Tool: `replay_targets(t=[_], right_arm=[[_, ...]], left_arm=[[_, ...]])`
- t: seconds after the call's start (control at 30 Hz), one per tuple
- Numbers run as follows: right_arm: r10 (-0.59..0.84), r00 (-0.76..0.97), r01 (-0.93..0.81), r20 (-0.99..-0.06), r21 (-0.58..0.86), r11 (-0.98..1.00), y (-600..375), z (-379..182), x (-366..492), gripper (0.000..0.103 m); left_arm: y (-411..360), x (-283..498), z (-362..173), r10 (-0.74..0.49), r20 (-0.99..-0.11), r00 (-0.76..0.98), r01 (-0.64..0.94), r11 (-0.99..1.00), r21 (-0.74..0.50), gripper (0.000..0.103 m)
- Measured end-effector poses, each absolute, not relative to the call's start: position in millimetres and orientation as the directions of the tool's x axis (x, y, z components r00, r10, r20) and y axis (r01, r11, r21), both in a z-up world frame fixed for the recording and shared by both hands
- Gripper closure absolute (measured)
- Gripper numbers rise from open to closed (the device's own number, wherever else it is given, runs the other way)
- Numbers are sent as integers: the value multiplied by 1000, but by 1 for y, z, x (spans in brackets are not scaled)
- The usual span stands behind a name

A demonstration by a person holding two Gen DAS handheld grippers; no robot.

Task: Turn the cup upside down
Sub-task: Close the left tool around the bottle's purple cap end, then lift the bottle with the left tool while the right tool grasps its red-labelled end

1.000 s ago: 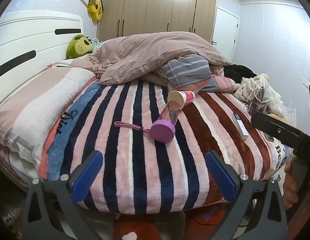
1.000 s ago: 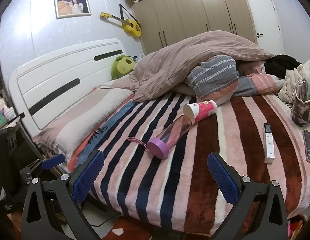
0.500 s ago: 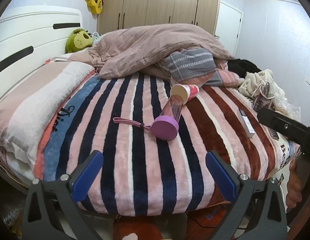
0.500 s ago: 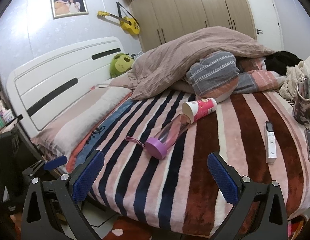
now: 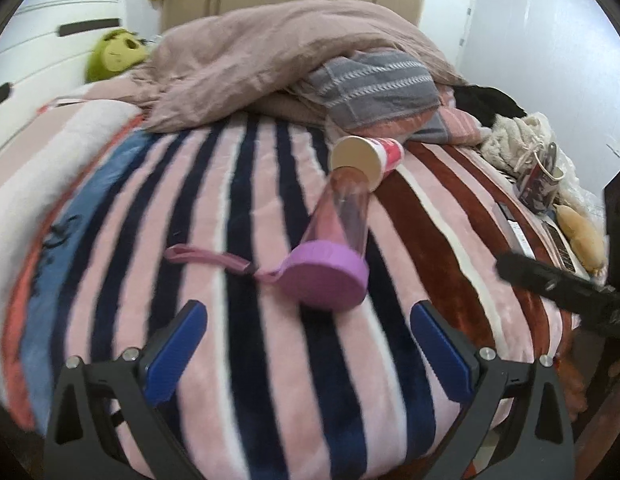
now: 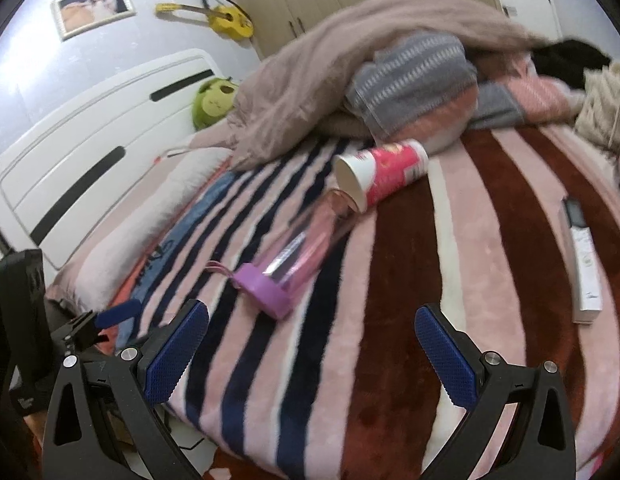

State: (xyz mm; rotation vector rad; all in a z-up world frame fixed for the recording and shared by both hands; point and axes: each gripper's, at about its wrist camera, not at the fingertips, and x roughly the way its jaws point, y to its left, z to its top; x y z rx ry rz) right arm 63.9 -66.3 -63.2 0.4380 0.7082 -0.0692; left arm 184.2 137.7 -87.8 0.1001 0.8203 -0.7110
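A red and white paper cup (image 5: 369,156) lies on its side on the striped blanket, its open mouth facing me; it also shows in the right wrist view (image 6: 383,174). A clear pink bottle with a purple lid (image 5: 333,248) lies in front of it, its base touching the cup's rim; in the right wrist view it lies left of centre (image 6: 294,252). My left gripper (image 5: 310,344) is open and empty, just short of the purple lid. My right gripper (image 6: 311,344) is open and empty above the blanket, nearer than the bottle.
A heaped quilt and a grey striped pillow (image 5: 373,84) lie behind the cup. A white remote (image 6: 585,264) lies on the blanket at right. A green plush (image 6: 214,100) sits by the headboard. Bags and clothes (image 5: 537,164) pile at the far right edge.
Both grippers have moved forward over the bed toward the bottle and cup, which now look much larger. The cup and bottle have not moved. Both grippers stay open.
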Motion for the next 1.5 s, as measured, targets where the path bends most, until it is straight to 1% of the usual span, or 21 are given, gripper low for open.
replay_targets(t=[0.07,0.1,0.13,0.2,0.27,0.3,0.33,0.4,0.57,0.7,0.77,0.8,1.0,1.13,1.3,1.5], right_arm=[[81,746,241,-661,382,892,-80,-77,73,0],[82,738,256,-669,390,884,-86,-84,77,0],[86,732,266,-676,399,878,-91,-90,81,0],[93,721,276,-686,409,870,-97,-99,86,0],[95,709,288,-699,409,866,-103,-108,93,0],[95,705,291,-703,408,865,-105,-112,95,0],[98,699,294,-709,409,864,-107,-116,98,0],[105,690,298,-716,414,860,-111,-122,102,0],[120,692,295,-712,431,853,-115,-127,107,0],[169,706,262,-687,476,839,-116,-126,109,0],[196,710,244,-677,497,833,-114,-125,111,0],[202,710,239,-675,501,832,-113,-125,112,0],[248,718,208,-650,541,815,-107,-120,118,0],[253,720,198,-647,541,818,-101,-116,120,0],[296,716,170,-632,569,805,-93,-113,120,0],[354,702,137,-618,605,784,-74,-109,126,0]], left_arm=[[121,196,-95,-538,-713,449,636,753,-169,2],[114,202,-100,-535,-720,442,645,747,-159,3],[107,206,-104,-537,-725,432,654,739,-158,7],[93,215,-113,-538,-740,404,665,728,-166,7],[84,222,-121,-532,-751,392,670,724,-163,16],[80,225,-124,-525,-759,384,673,722,-159,23],[76,228,-127,-515,-768,381,672,724,-153,26],[71,232,-132,-487,-776,401,666,737,-119,30],[71,235,-134,-485,-776,403,675,730,-105,31],[73,231,-133,-476,-785,395,685,723,-93,31],[77,228,-133,-473,-787,396,685,723,-89,32],[79,226,-132,-476,-785,397,686,722,-91,35],[90,217,-131,-471,-791,390,695,714,-83,35],[98,211,-130,-468,-795,385,697,712,-82,35],[116,201,-130,-462,-804,374,700,709,-82,35],[148,184,-129,-474,-806,355,695,710,-111,35]])
